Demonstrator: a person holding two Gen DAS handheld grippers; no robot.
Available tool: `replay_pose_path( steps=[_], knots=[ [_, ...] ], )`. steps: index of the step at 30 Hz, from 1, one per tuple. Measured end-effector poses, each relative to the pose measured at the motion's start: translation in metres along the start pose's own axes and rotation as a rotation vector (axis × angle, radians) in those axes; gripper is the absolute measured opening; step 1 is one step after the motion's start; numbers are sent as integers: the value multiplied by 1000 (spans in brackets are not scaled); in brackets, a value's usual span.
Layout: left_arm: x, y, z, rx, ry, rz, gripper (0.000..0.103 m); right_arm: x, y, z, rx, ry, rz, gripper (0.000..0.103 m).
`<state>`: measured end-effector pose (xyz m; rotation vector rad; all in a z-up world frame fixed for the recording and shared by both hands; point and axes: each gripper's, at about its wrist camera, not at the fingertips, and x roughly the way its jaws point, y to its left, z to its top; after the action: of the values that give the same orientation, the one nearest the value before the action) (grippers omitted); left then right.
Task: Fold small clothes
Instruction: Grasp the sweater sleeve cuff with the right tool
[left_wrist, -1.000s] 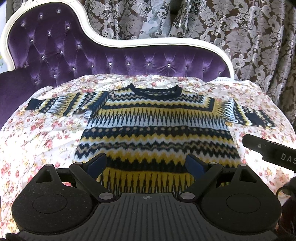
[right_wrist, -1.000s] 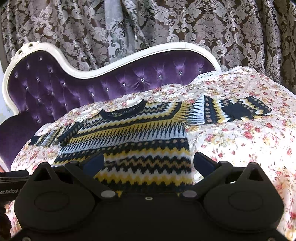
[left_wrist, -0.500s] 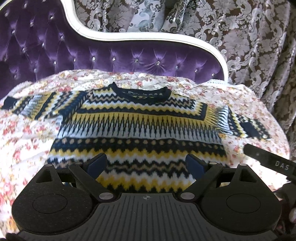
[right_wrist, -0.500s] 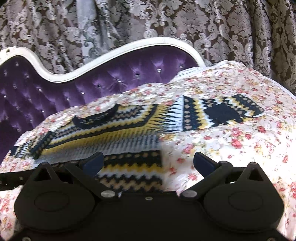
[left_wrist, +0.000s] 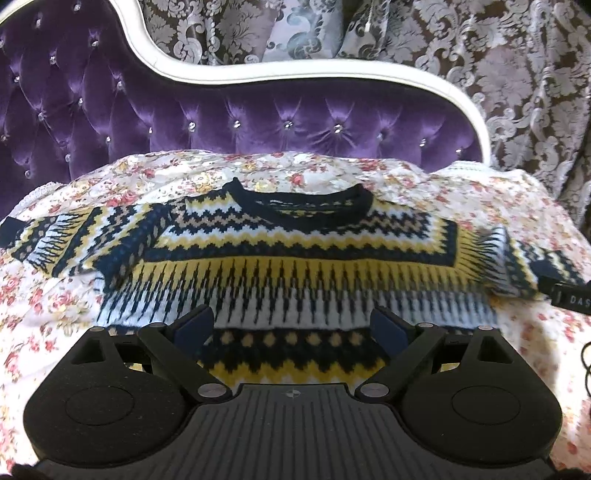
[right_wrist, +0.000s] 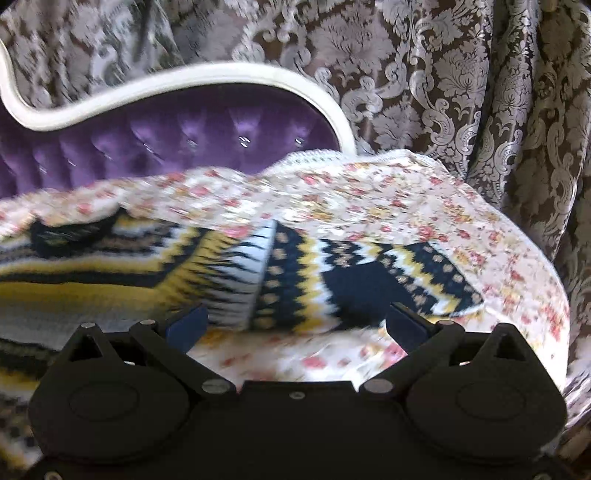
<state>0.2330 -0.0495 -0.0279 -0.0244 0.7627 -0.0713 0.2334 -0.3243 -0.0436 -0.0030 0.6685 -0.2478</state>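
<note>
Patterned sweater (left_wrist: 295, 258) lies flat and face up on the floral bedspread (left_wrist: 461, 192), neckline toward the purple tufted headboard (left_wrist: 258, 122), both sleeves stretched out sideways, unfolded. Left gripper (left_wrist: 293, 326) hangs over the sweater's lower body, jaws spread wide, nothing between the pads, not touching the knit as far as visible. Right gripper (right_wrist: 295, 325) sits just in front of the sweater's right sleeve (right_wrist: 351, 280), jaws likewise spread and empty, bare bedspread between the fingers; this view is motion-blurred, brocade curtain (right_wrist: 480, 92) behind the headboard.
</note>
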Motion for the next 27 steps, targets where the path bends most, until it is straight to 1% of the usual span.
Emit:
replay_pose_path(
  steps=[4,6,9,13,15,17,21,26,27],
  knots=[
    [20,1,0,0,3,24,92,36,-10,4,14,56,-49,102],
    [28,2,-1,7,5,27,92,46,-14,6,18,67,-65,100],
    [39,2,-5,24,7,30,92,57,-18,7,16,69,-87,99],
    [54,3,-13,39,39,5,92,71,-20,4,32,89,-94,93],
    [63,3,-18,38,77,-10,92,73,-20,2,47,78,-93,93],
    [64,0,-23,68,53,4,93,74,-19,2,47,70,-98,93],
    [65,-3,-25,93,52,16,95,74,-19,2,55,70,-96,93],
    [69,0,-26,100,50,15,103,74,-21,-3,46,42,-79,94],
    [70,1,-26,101,46,13,103,74,-22,-4,43,37,-76,94]
  ],
)
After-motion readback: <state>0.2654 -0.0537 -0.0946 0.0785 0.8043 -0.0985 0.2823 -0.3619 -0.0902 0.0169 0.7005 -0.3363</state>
